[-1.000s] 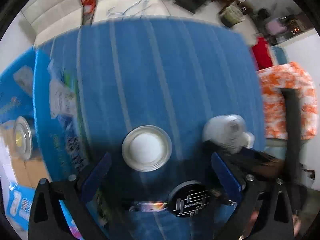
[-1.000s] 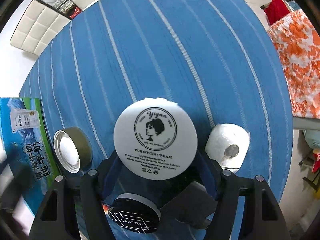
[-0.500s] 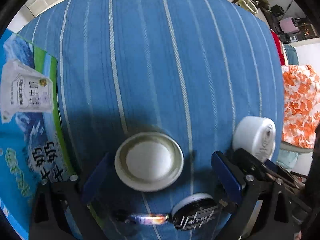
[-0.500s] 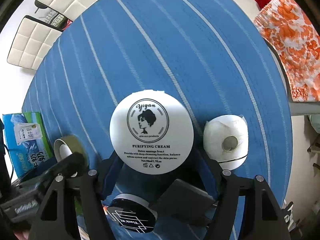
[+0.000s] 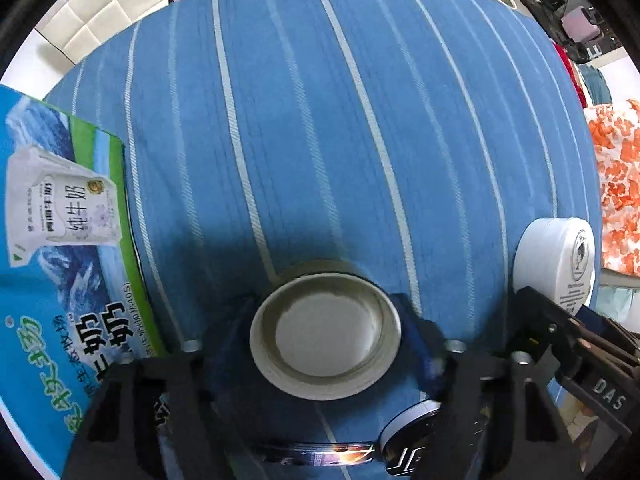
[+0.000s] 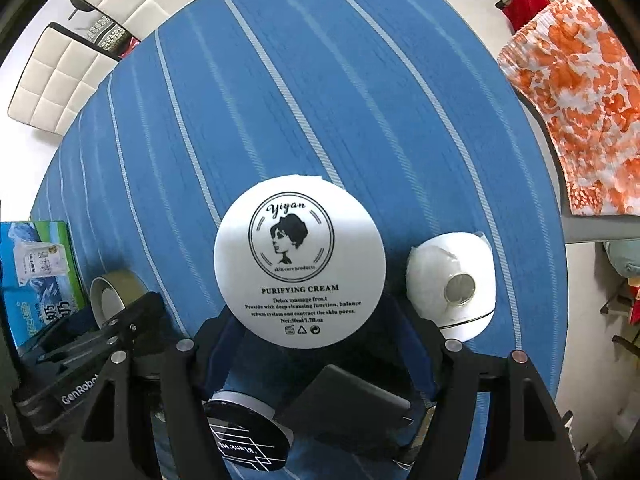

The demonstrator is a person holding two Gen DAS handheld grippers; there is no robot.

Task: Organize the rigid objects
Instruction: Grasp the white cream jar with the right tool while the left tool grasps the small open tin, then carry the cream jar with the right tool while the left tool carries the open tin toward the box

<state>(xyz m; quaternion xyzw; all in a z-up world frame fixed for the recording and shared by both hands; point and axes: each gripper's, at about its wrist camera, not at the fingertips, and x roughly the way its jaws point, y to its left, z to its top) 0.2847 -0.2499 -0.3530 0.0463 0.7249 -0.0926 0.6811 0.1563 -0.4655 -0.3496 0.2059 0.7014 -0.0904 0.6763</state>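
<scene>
A round olive-sided tin (image 5: 325,334) with a pale inner face lies on the blue striped cloth (image 5: 320,120). My left gripper (image 5: 326,338) points straight down over it. Its jaws are closing, and both blue pads touch the tin's sides. My right gripper (image 6: 316,320) is shut on a white "Purifying Cream" jar (image 6: 300,256), held above the cloth. From the left wrist that jar (image 5: 556,256) shows at the right edge. In the right wrist view, the tin (image 6: 110,292) sits at the left, partly behind the left gripper's body.
A blue and green milk carton box (image 5: 60,260) lies along the cloth's left edge. A white rounded device (image 6: 452,284) stands right of the jar. Below it lie a black round tin (image 6: 248,444) and a black flat box (image 6: 344,404). Orange patterned fabric (image 6: 580,100) borders the right.
The left gripper has come down over the olive tin, and its jaws have narrowed from wide apart to the tin's sides. The right gripper still holds the cream jar, hardly moved.
</scene>
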